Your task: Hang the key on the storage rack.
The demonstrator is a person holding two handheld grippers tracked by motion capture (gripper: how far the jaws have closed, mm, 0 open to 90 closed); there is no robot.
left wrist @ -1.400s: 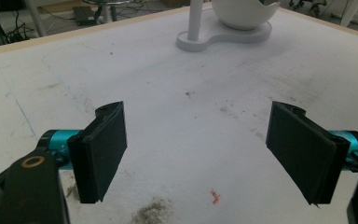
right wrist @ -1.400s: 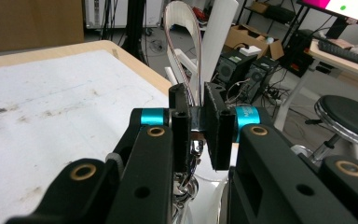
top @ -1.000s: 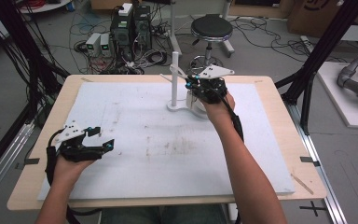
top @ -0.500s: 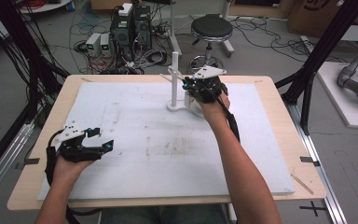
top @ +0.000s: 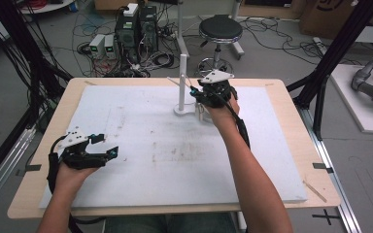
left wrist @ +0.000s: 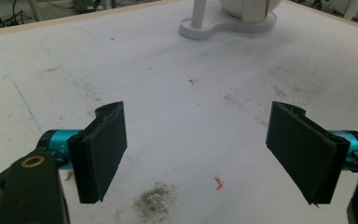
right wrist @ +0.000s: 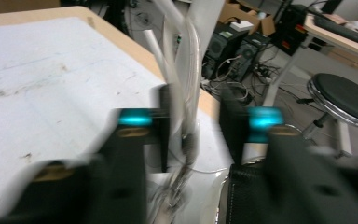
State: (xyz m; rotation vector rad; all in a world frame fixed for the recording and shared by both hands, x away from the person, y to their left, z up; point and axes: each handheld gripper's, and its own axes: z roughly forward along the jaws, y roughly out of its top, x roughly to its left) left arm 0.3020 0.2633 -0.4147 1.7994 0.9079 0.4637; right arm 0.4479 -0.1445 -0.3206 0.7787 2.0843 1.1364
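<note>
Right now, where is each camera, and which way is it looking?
High view: above the table, looking forward and down; both forearms and grippers show.
Left gripper view: rides the left gripper, facing across the table; its open black jaws show.
Right gripper view: rides the right gripper, facing the white stand; blurred.
Shared: high and left gripper views show the stand's base.
</note>
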